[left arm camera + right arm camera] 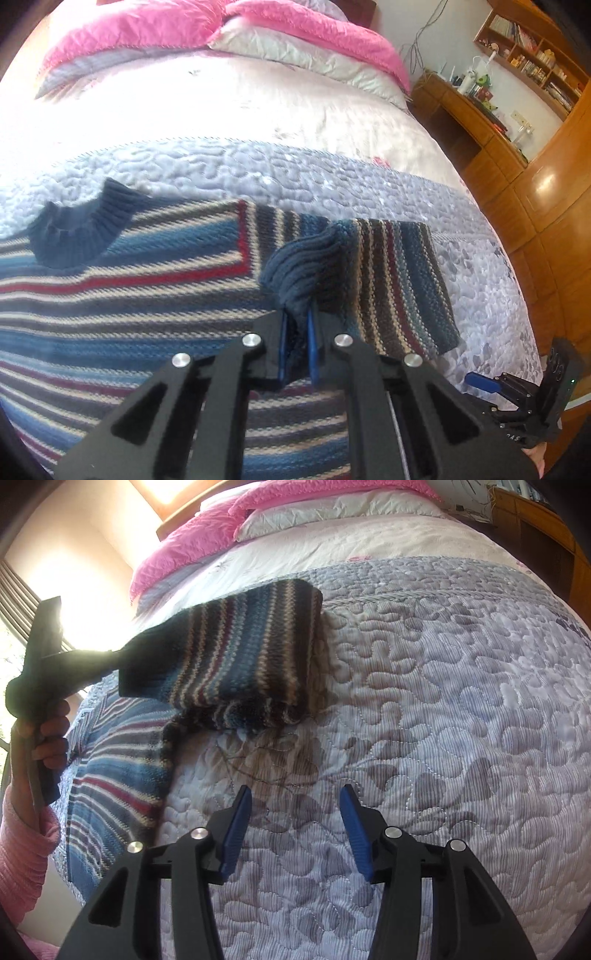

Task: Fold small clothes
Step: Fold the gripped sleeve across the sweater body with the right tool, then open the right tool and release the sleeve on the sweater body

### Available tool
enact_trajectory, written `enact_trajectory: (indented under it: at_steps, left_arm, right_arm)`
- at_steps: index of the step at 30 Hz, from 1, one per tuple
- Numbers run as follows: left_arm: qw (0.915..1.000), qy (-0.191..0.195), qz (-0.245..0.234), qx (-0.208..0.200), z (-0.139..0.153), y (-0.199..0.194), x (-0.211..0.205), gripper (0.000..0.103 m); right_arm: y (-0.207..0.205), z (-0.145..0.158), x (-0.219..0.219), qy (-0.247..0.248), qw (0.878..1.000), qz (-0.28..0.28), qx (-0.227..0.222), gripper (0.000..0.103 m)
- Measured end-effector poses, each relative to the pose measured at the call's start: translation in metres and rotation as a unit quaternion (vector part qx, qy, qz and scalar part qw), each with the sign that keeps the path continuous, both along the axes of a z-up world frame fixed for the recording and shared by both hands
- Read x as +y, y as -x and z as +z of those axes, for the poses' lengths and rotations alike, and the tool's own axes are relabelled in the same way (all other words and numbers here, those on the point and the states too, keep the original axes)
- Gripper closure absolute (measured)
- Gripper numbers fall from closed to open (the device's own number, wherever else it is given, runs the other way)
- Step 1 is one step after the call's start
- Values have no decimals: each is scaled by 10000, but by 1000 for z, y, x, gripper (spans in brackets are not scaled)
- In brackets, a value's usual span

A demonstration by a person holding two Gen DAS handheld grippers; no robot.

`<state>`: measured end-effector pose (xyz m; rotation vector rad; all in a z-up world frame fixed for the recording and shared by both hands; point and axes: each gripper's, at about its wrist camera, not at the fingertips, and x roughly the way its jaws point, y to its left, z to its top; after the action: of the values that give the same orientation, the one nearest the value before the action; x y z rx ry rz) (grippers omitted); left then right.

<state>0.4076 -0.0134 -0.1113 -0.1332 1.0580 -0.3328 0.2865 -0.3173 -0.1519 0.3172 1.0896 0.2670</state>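
A small striped knit sweater in blue, red and beige lies flat on the bed, its navy collar toward the pillows. My left gripper is shut on the navy ribbed cuff of the right sleeve, which is lifted and doubled back over the body. In the right wrist view that raised sleeve hangs off the left gripper, held by a hand in a pink cuff. My right gripper is open over bare quilt, right of the sweater body.
The bed carries a lilac quilted cover, with pink and white pillows at its head. A wooden desk and shelves stand along the bed's right side. The right gripper's body shows at the bed's lower right edge.
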Motion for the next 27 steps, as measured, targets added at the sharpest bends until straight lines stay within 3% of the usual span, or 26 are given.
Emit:
enact_trajectory:
  at_steps: [7,12,21,27]
  left_arm:
    - [9976,-323,573,-196,19,-10,95,96]
    - [9943,-500,922,-167,17,-16,148,96]
    - [9891,-617,1335,-49,11,-26,201,96]
    - [9865,-832,1380,278,-21,-42,216,95]
  right_arm:
    - [-17,10,33,-142,9996,222,-109,53]
    - [-39,15,62,-329,9987,340,-167,51]
    - [-94,18,122,-886,9934,711,-136,51]
    - [-115,-6,141,-772,9947,661,169,51]
